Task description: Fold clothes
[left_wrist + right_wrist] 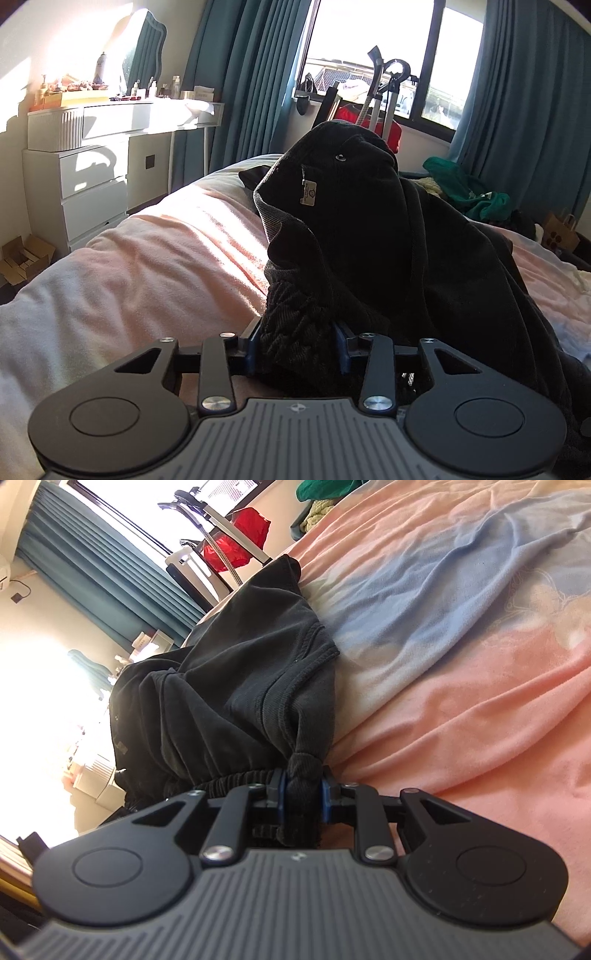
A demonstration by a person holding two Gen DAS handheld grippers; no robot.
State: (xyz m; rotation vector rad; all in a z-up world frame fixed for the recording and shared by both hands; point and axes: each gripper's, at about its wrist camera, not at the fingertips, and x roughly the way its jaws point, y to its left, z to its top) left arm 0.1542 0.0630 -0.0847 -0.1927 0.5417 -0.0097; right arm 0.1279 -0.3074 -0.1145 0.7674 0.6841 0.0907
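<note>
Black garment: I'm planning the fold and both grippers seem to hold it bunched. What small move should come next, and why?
Probably draw the two grippers apart to spread it. The left gripper and right gripper each pinch gathered cloth, and the black garment stands in a crumpled heap on the bed, so no flat edge is yet there to fold.

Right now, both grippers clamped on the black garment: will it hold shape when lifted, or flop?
Likely flop: the black garment drapes in soft folds and bunches between the left gripper fingers. Its ribbed elastic band will probably stretch under tension near the right gripper. It looks thick, so perhaps heavyish, and unlikely to slip on the fleecy blanket.
</note>
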